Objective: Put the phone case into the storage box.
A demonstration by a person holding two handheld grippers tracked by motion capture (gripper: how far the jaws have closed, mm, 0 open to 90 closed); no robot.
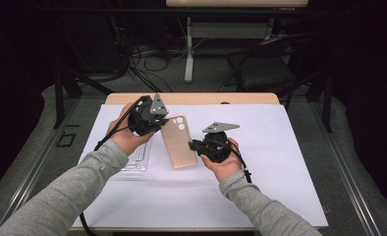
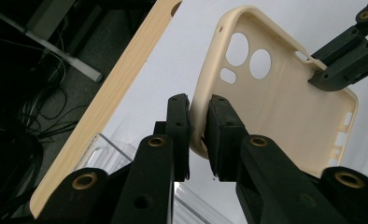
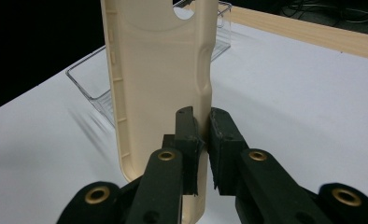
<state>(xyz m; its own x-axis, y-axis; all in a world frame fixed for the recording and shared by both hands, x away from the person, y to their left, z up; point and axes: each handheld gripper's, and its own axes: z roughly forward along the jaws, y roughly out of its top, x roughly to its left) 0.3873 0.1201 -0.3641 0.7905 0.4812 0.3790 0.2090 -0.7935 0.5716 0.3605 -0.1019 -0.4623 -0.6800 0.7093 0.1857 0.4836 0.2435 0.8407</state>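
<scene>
Phone case (image 1: pixel 179 141), beige and empty, was held up over the white table cover (image 1: pixel 280 147) between both grippers. Left gripper (image 2: pixel 198 126) pinched one long edge near the camera holes; right gripper (image 3: pixel 201 126) clamped the opposite edge. A clear plastic tray (image 1: pixel 137 160) lay just beside it.

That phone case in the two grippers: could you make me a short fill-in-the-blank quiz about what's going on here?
1. The left gripper and right gripper both clamp the ____ of the beige phone case.
2. The case has two round camera holes and, below them, one smaller ____ hole.
3. The clear tray lies on the ____ sheet, beside the left hand.

Missing words: edge; oblong; white
</scene>
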